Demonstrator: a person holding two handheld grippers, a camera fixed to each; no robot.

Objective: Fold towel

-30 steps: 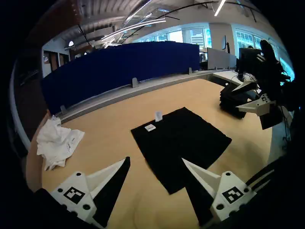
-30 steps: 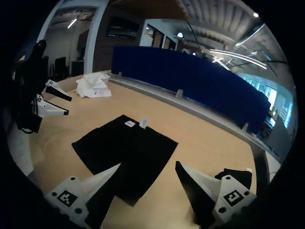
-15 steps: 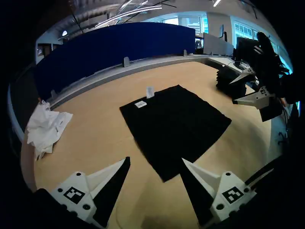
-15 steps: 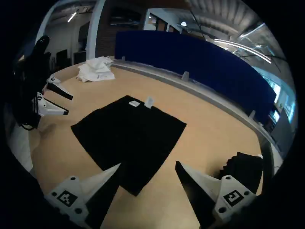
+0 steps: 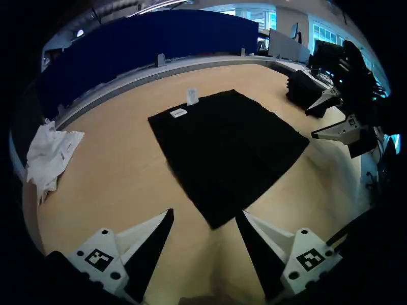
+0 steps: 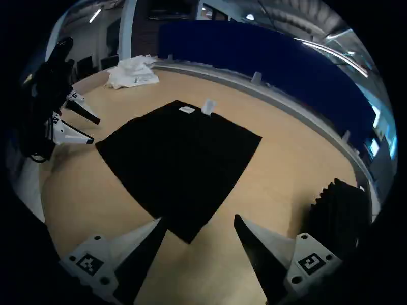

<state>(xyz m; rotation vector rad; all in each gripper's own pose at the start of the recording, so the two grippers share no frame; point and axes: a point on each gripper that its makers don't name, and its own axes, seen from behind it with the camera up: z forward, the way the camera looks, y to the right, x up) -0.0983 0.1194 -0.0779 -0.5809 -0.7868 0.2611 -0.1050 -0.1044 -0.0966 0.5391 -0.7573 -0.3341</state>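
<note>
- Two grippers hung above the wooden table [image 5: 117, 168], neither touching anything.
- In the left gripper view, the left gripper [image 5: 203, 212] had its jaws spread wide and empty. The near corner of the black towel [image 5: 226, 147] lay on the table between its fingertips at 6 o'clock.
- The black towel lay flat and unfolded mid-table, with another corner pointing toward 3 o'clock.
- A white tag [image 5: 192, 95] stood upright at the towel's far edge, near 12 o'clock. A flat label [image 5: 178, 113] lay just beside it on the cloth.
- In that same view the right gripper [image 5: 309, 125] hovered at 3 o'clock, just off the towel's right corner, with its fingers apart and holding nothing.
- In the right gripper view, that gripper's own fingers were likewise parted, with a towel corner lying between them at 6 o'clock. The left gripper hovered at 9 o'clock near the towel's left corner.
- A white cloth heap [image 5: 48, 152] sat at 9 o'clock in the left gripper view, at the table's edge and well apart from the towel.
- A stack of dark folded cloths [image 5: 302, 86] rested at 2 o'clock, beyond the right gripper.
- A blue partition [image 5: 142, 46] ran along the table's far side from 10 to 1 o'clock.
</note>
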